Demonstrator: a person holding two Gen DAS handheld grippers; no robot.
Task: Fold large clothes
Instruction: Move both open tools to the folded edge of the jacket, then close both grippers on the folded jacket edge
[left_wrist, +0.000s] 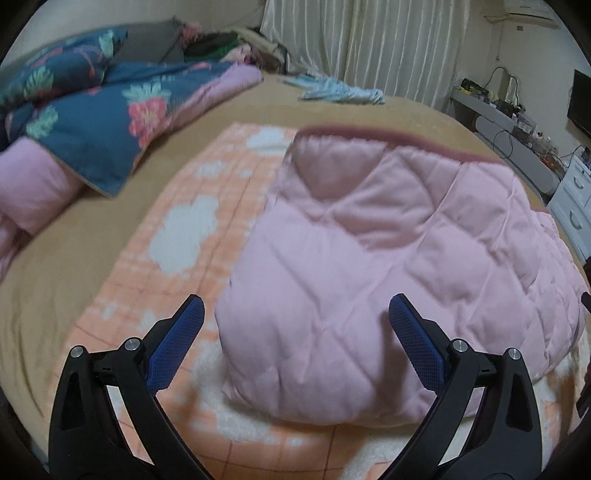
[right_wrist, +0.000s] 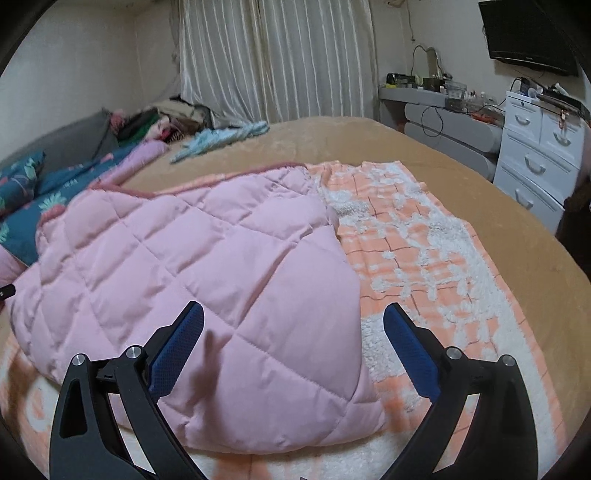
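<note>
Bedroom, tan bed (right_wrist: 369, 144) | pink quilted garment (left_wrist: 388, 258) is laid folded on orange fleece blanket (right_wrist: 424, 258), kept flat for folding | left claw (left_wrist: 295, 332) and right claw (right_wrist: 293, 339) are held apart, empty, above near edge for grasping.

No text, label, brand or number is legible in either view.

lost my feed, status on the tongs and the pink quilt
Left tongs open, empty. Right tongs open, empty. Pink quilted garment folded over on orange fleece blanket. Nothing in the way.
</note>
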